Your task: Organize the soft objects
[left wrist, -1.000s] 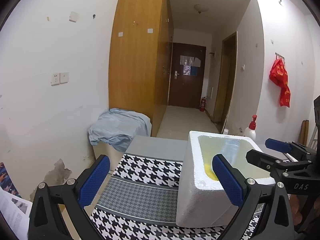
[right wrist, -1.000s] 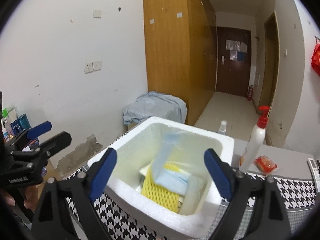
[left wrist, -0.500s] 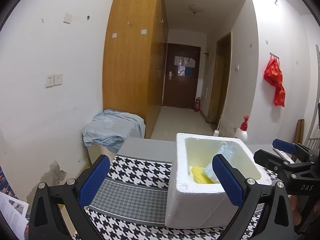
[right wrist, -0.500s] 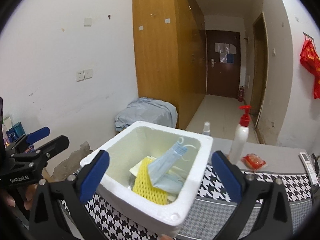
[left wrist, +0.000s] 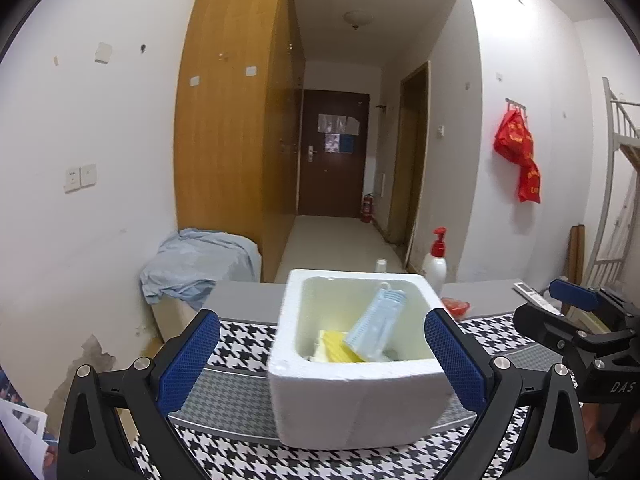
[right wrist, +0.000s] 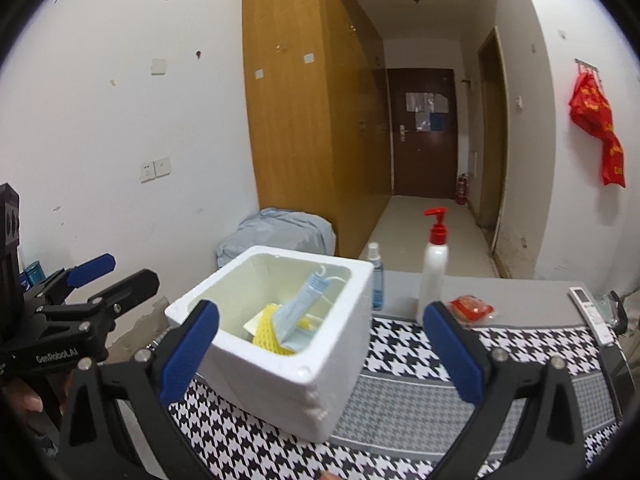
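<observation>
A white foam box [left wrist: 352,400] stands on the houndstooth table cloth [left wrist: 240,336]. Inside it a light blue face mask [left wrist: 376,328] leans against the wall over a yellow foam net [left wrist: 340,350]. My left gripper [left wrist: 320,320] is open and faces the box from just short of it, touching nothing. My right gripper [right wrist: 320,332] is open wide near the box's [right wrist: 280,352] corner, holding nothing; the mask [right wrist: 304,300] and the net [right wrist: 266,332] show in the box beyond. Each gripper appears in the other's view: the right gripper [left wrist: 576,320] at the right edge, the left gripper [right wrist: 92,280] at the left.
Behind the box stand a white pump bottle [right wrist: 434,276] with a red top and a small blue spray bottle [right wrist: 376,276]. A red packet [right wrist: 472,306] and a remote [right wrist: 592,312] lie at the back right. A cloth-covered bundle [right wrist: 276,232] sits by the wardrobe.
Both grippers have drawn back from the box, which now looks smaller. The right jaws have spread wider. The mask stays in the box, leaning on its wall.
</observation>
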A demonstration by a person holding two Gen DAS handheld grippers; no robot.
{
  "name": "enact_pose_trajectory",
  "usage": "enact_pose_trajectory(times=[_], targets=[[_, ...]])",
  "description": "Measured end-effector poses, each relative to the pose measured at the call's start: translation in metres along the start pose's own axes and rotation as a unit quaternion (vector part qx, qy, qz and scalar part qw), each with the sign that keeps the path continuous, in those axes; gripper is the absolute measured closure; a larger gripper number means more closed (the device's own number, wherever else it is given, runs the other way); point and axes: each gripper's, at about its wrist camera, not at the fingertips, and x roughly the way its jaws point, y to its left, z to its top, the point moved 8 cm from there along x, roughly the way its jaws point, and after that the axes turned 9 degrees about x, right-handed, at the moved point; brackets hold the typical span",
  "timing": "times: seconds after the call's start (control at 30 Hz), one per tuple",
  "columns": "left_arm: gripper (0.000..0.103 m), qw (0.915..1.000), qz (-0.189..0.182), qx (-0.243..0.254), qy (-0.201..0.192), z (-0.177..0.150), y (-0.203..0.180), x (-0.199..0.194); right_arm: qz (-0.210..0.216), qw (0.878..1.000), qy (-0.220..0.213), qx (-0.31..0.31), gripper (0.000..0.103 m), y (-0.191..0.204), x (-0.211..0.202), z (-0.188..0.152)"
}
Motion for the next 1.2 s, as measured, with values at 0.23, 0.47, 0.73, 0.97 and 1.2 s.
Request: enact_pose_trajectory(times=[0.23,0.47,0.73,0.97,1.2], targets=[[0.001,0.9998,-0.002,0.006,-0.02,0.004,-0.022,-0.016,-0.012,1.0,-0.019,-0.003,0.0,-0.014,-0.026,-0.003],[0.001,0.9982,0.01,0.005,-0.059,-0.001,-0.037,-0.043,-0.021,0.998,-0.058,0.005,0.0,-0.03,-0.057,-0.008],[0.001,0.9977,0.0,0.015,-0.066,-0.012,-0.057,-0.061,-0.027,0.997,-0.07,0.01,0.0,-0.041,-0.08,-0.025],[0.001,0.9972,0.004,0.018,-0.073,-0.028,-0.067,-0.077,-0.034,0.996,-0.083,0.01,0.0,-0.044,-0.1,-0.049],[0.001,0.9973,0.005,0.018,-0.071,-0.053,-0.08,-0.085,-0.037,0.995,-0.089,0.003,0.0,-0.043,-0.114,-0.072]])
